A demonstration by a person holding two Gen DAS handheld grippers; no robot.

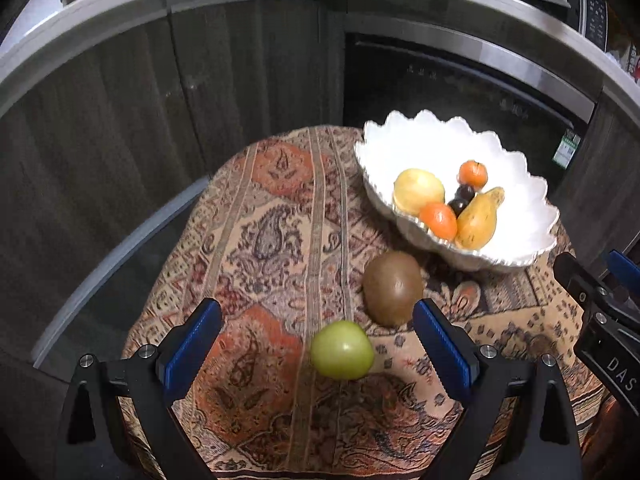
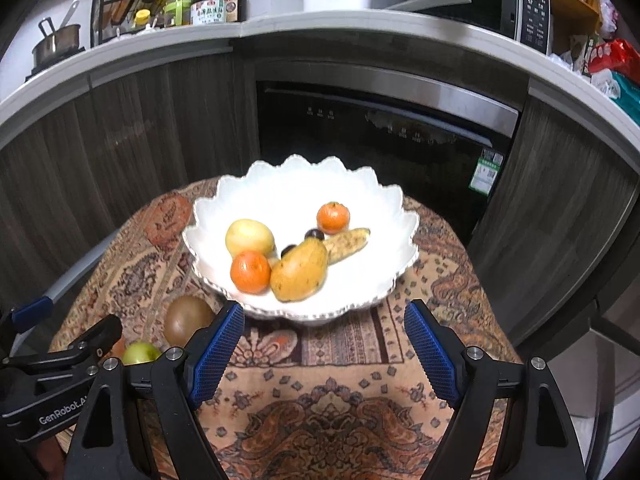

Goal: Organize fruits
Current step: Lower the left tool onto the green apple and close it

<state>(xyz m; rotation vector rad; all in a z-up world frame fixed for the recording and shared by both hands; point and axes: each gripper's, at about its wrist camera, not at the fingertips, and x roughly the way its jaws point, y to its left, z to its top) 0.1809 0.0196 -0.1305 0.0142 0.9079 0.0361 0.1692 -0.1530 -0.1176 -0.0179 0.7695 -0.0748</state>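
While spread wide and holding nothing, left gripper (image 1: 318, 334) framing green apple (image 1: 342, 355) on patterned cloth (image 1: 260, 240), kiwi (image 1: 393, 288) just beyond. Right gripper (image 2: 324, 340) likewise wide open, empty, before white scalloped bowl (image 2: 296, 184) of fruit.

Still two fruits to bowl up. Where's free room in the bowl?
The bowl's far side and right side are bare white. The near-left is crowded: apple, oranges, pear. Kiwi and green fruit wait on the cloth.

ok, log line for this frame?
left tongs: open, around green apple | right tongs: open, empty | kiwi: on cloth | bowl: partly filled
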